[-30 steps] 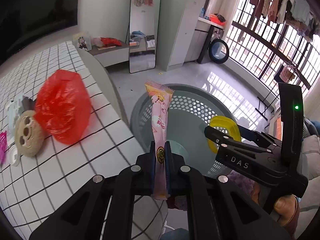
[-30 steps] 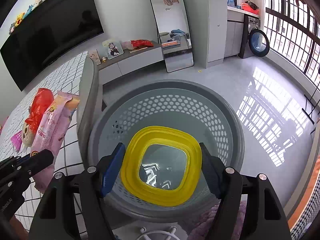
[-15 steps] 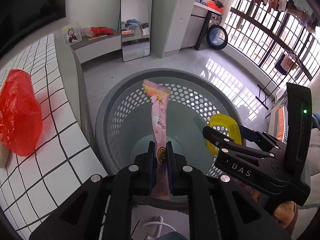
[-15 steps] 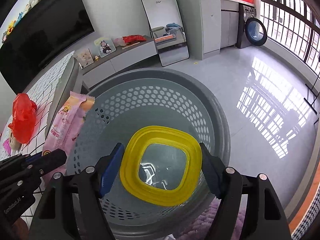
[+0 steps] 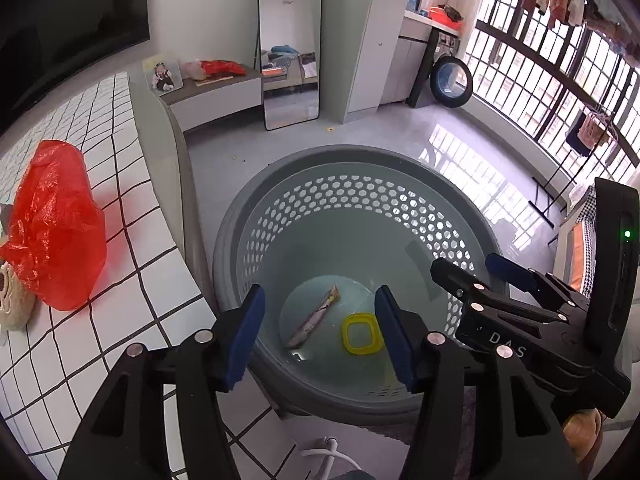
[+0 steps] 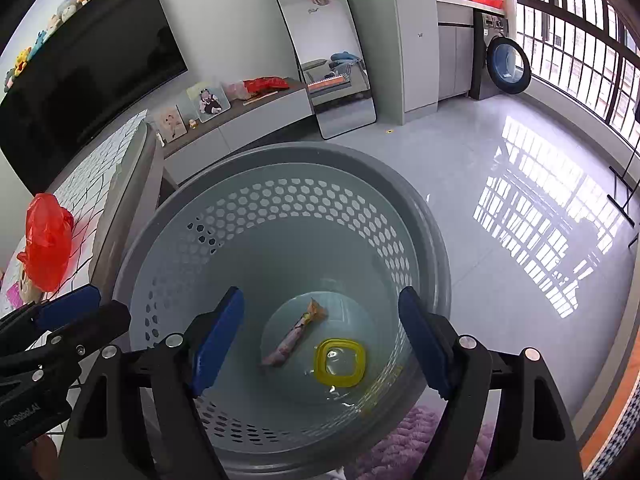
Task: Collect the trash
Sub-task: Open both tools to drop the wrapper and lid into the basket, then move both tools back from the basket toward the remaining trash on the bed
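Note:
A grey perforated basket point(image 5: 352, 160) point(image 6: 280, 156) stands on the floor beside the table. On its bottom lie a pink snack wrapper point(image 5: 314, 317) point(image 6: 294, 334) and a yellow-rimmed lid point(image 5: 359, 334) point(image 6: 340, 363). My left gripper point(image 5: 320, 336) hangs over the basket's near rim, its jaws opening with nothing between them. My right gripper point(image 6: 320, 344) hovers above the basket, its jaws also opening and empty. Each gripper shows at the edge of the other's view: the right gripper point(image 5: 520, 312) and the left gripper point(image 6: 52, 332).
A red plastic bag point(image 5: 52, 224) point(image 6: 48, 240) sits on the white checked table point(image 5: 120, 160), with a beige round object point(image 5: 12, 300) beside it. A white cable point(image 5: 328, 452) lies near the basket's base. A purple rug point(image 6: 400, 440) lies under the basket. A mirror and low cabinet stand behind.
Both grippers let go over the basket: the pink wrapper left the left jaws and the yellow lid left the right jaws, and both now lie on the basket's bottom.

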The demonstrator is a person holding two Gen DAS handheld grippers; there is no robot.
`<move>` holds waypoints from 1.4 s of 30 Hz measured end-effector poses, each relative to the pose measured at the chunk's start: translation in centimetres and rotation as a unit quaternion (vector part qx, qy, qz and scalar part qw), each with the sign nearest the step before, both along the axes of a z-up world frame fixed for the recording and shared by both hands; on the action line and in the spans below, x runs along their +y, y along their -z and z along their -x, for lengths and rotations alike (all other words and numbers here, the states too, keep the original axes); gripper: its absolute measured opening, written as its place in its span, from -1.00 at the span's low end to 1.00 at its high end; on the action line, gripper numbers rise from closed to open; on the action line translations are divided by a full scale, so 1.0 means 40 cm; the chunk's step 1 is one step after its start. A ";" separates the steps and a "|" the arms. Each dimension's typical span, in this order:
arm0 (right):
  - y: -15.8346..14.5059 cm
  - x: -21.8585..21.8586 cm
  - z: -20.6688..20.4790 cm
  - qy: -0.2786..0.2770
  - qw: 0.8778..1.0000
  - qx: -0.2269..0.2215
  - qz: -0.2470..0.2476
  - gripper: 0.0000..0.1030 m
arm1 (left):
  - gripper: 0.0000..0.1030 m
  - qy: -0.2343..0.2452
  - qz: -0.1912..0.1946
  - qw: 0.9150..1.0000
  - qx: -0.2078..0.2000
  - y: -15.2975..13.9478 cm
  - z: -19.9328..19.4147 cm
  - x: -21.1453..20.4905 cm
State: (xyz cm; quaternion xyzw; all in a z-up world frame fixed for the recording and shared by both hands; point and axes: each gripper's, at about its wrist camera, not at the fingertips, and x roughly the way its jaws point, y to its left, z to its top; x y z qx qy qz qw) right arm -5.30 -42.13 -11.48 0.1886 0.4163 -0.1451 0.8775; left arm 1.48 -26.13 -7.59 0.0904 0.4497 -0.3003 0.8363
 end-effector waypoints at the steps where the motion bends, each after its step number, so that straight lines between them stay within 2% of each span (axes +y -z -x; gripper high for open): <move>1: 0.001 -0.001 0.000 0.000 1.000 -0.001 -0.001 0.47 | 0.17 -0.003 0.000 1.000 -0.002 -0.001 0.000 0.002; 9: 0.000 0.003 0.002 0.001 1.000 -0.002 0.000 0.47 | 0.38 -0.014 -0.010 1.000 -0.021 -0.010 0.001 0.013; 11: -0.001 0.004 0.003 0.002 1.000 -0.002 0.002 0.47 | 0.53 -0.018 -0.010 0.999 -0.032 -0.018 0.008 0.017; 16: -0.010 0.012 0.011 0.001 1.000 -0.005 0.007 0.47 | 0.72 -0.029 -0.012 0.998 -0.059 -0.035 0.019 0.032; 23: -0.037 0.038 0.034 0.001 1.000 -0.012 0.019 0.49 | 0.86 -0.043 -0.013 0.996 -0.081 -0.062 0.040 0.051; 34: -0.090 0.110 0.084 -0.002 0.999 -0.019 0.031 0.49 | 0.87 -0.081 -0.005 0.992 -0.096 -0.108 0.071 0.140; 42: -0.130 0.196 0.077 -0.027 0.998 -0.036 0.037 0.49 | 0.87 -0.118 -0.005 0.987 -0.107 -0.134 0.091 0.241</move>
